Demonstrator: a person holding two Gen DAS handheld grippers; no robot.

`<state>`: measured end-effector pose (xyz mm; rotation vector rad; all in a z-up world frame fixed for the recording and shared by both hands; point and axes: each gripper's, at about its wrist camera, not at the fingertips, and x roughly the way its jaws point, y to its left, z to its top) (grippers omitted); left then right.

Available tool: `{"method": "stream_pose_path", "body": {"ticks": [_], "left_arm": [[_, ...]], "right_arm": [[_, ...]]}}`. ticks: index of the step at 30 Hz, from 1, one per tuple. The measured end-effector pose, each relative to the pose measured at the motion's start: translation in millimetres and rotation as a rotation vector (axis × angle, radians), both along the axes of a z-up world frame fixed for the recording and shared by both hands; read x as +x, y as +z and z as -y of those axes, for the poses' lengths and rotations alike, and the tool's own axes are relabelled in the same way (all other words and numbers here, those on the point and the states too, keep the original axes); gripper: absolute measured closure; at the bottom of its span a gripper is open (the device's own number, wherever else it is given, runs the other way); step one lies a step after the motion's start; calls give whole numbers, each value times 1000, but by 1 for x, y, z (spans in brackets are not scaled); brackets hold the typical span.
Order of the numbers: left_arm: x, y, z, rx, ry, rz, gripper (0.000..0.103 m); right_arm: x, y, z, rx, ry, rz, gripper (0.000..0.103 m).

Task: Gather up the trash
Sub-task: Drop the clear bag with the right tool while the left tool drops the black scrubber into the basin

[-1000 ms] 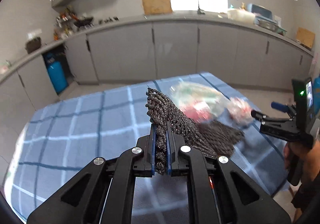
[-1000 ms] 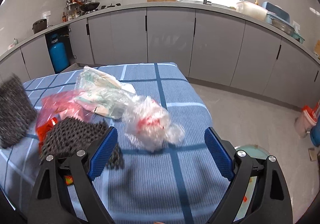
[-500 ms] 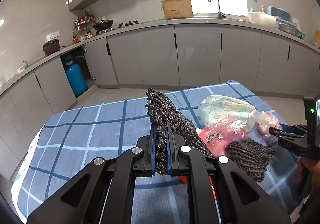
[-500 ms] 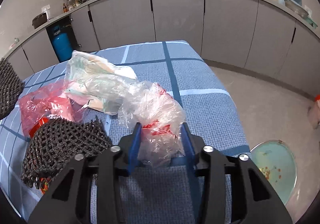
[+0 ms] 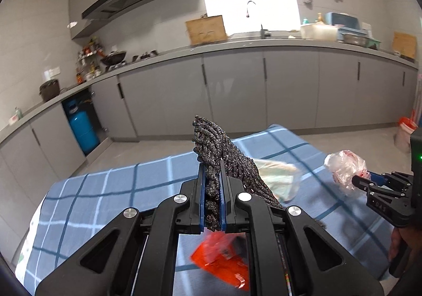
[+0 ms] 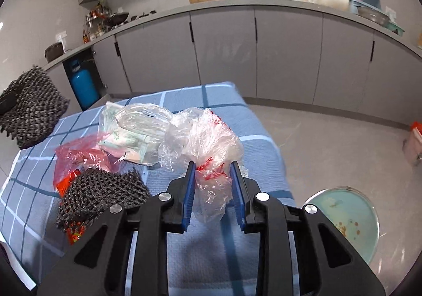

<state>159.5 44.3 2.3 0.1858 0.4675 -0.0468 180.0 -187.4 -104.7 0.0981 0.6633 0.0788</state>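
Lifted: one crumpled plastic bag (image 6: 208,143), right gripper (image 6: 213,172).

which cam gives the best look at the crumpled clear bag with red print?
Right wrist. The crumpled clear bag sits centre frame, pinched between the right gripper pads, creases and red print visible. Left wrist shows it only small at the right edge, partly hidden by that gripper.

The mesh (image 5: 211,164) at frame centre is coarse black foam netting, matt and knobbly. The bag (image 6: 208,143), mid-frame, is thin crinkled clear plastic, glossy, with red print. The tablecloth (image 6: 224,256) below is woven blue cloth, matt and finely ribbed. Cabinets (image 6: 287,58) across the upper frame look smooth, satin grey.
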Motion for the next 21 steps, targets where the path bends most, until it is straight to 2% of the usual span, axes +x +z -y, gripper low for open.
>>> {"method": "stream_pose_path", "body": {"ticks": [12, 21], "left_arm": [[11, -18, 72, 31, -124, -24, 94], [8, -21, 124, 27, -239, -42, 94]], "right_arm": [[-31, -6, 52, 21, -103, -5, 75], [-46, -14, 91, 32, -175, -9, 75]]}}
